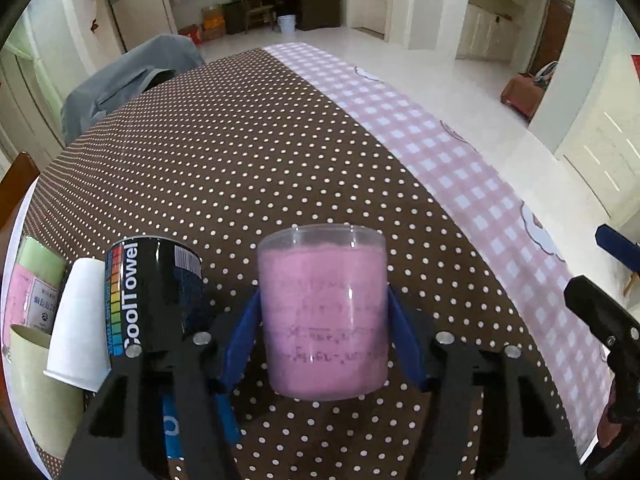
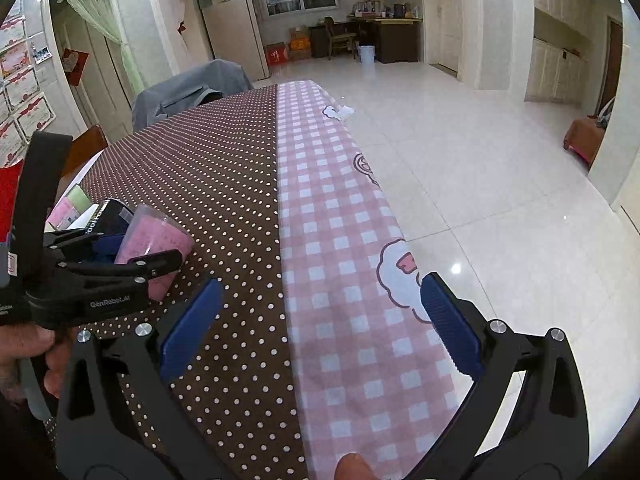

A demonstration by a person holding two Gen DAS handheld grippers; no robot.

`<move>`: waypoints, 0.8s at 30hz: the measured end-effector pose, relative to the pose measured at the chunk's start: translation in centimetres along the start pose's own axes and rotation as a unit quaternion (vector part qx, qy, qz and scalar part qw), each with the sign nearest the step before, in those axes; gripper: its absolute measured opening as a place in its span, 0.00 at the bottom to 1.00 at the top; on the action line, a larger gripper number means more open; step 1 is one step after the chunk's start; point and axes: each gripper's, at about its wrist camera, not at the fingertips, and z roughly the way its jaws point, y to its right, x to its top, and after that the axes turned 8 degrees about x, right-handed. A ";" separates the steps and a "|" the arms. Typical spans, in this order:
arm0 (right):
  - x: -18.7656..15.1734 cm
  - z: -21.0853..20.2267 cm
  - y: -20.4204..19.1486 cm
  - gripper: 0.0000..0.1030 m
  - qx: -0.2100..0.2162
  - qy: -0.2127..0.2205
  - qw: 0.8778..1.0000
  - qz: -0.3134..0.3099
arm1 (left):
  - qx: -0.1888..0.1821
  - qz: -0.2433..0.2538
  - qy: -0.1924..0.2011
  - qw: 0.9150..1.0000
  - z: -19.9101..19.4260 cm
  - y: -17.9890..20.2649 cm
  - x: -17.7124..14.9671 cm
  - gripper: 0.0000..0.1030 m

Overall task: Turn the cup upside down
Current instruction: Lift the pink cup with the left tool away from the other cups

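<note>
A pink plastic cup [image 1: 325, 316] with a clear rim stands mouth up between the blue pads of my left gripper [image 1: 323, 340], which is shut on its sides, just over the brown dotted tablecloth [image 1: 240, 160]. In the right wrist view the same cup [image 2: 154, 246] shows at the left, held in the left gripper [image 2: 132, 264]. My right gripper [image 2: 320, 320] is open and empty over the seam between the brown cloth and the pink checked cloth [image 2: 340, 260].
A black CoolTowel can [image 1: 154, 296], a white paper cup [image 1: 78, 320] lying on its side, and green and pink packets [image 1: 32, 280] sit at the left. A chair with a grey jacket [image 1: 128, 76] stands at the far side. The table edge runs along the right.
</note>
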 end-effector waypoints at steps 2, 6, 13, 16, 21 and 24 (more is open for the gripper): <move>-0.2 -0.6 -0.5 0.94 -0.003 0.003 1.000 -0.005 | -0.014 -0.005 0.005 1.000 -0.6 -0.1 -0.4 0.58; -0.7 -2.1 -1.5 0.94 -0.009 0.014 1.000 -0.012 | -0.025 -0.006 0.036 0.999 -3.5 -0.4 -2.0 0.58; -1.8 -5.4 -5.3 0.94 0.000 0.041 0.998 -0.042 | -0.026 -0.011 0.089 0.996 -10.5 -2.2 -6.8 0.58; -2.7 -7.1 -7.2 0.94 0.012 0.050 0.997 -0.060 | -0.021 -0.018 0.102 0.994 -13.3 -3.2 -9.4 0.58; -3.7 -9.0 -9.6 0.94 0.038 0.064 0.995 -0.073 | 0.003 -0.029 0.113 0.993 -16.8 -5.3 -13.7 0.58; -4.4 -9.1 -10.9 0.94 0.050 0.060 0.994 -0.083 | 0.013 -0.039 0.113 0.993 -17.8 -6.5 -16.1 0.58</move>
